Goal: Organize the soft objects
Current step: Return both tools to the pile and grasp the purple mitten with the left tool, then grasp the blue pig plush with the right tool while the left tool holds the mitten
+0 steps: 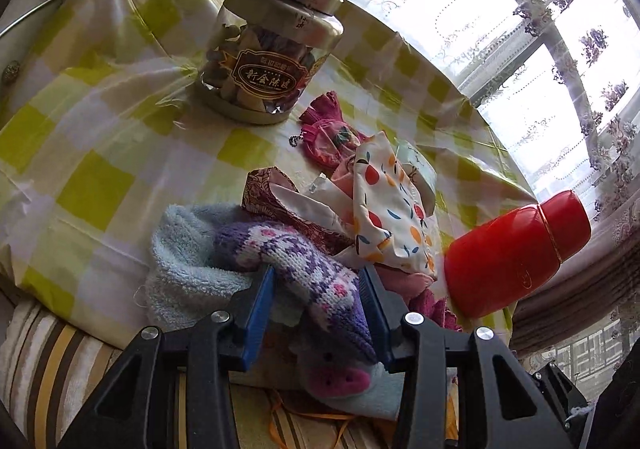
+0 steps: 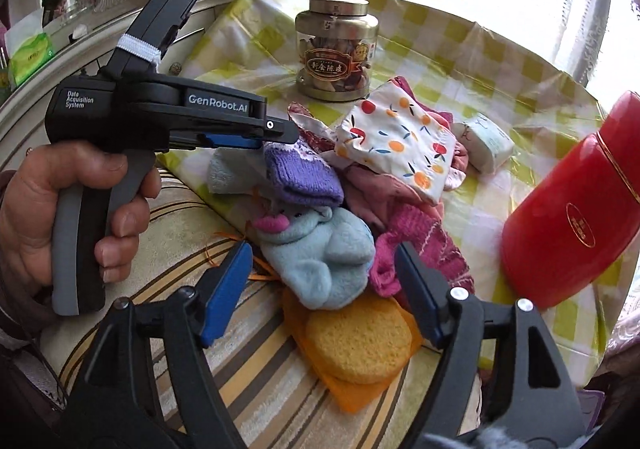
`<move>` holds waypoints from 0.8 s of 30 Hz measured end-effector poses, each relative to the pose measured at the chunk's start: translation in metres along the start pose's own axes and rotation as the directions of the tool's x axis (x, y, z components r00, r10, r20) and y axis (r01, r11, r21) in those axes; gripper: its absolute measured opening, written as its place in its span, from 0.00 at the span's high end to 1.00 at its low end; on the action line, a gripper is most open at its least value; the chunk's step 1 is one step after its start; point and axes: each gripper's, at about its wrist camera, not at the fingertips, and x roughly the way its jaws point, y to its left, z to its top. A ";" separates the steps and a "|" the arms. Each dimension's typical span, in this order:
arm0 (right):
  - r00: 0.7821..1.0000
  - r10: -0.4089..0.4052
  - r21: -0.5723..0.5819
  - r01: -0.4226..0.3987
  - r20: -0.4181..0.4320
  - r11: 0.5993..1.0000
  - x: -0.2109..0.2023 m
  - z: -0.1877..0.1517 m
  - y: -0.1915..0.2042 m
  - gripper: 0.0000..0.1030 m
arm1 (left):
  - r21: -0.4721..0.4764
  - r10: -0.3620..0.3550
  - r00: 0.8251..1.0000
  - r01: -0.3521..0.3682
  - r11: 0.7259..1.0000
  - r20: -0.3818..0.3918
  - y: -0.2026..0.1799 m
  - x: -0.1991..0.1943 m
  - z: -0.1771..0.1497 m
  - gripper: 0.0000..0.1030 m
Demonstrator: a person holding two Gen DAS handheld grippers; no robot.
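A pile of soft things lies at the near edge of the checked tablecloth (image 1: 96,177). My left gripper (image 1: 316,277) is shut on a purple and white knitted piece (image 1: 304,261), its blue pads pressing both sides. In the right wrist view the left gripper (image 2: 280,137) reaches in from the left onto the purple knit (image 2: 300,177), held by a hand (image 2: 48,209). My right gripper (image 2: 323,253) stands open around a pale blue fleece piece with a pink snout (image 2: 320,261), pads apart from it. A fruit-print cloth (image 2: 400,141) and a pink knit (image 2: 420,245) lie alongside.
A red flask (image 2: 568,201) lies tilted at the right of the pile. A glass jar with a metal lid (image 2: 336,49) stands behind. A white packet (image 2: 488,145) sits near the cloths. A yellow sponge (image 2: 356,341) on an orange cloth rests on the striped cushion (image 2: 192,249) below.
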 end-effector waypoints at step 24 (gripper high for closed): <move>0.976 -0.028 -0.112 0.003 -0.216 0.994 0.088 0.014 0.022 0.25 | 0.008 -0.225 0.943 0.230 0.973 0.247 0.016 -0.030 0.012 0.87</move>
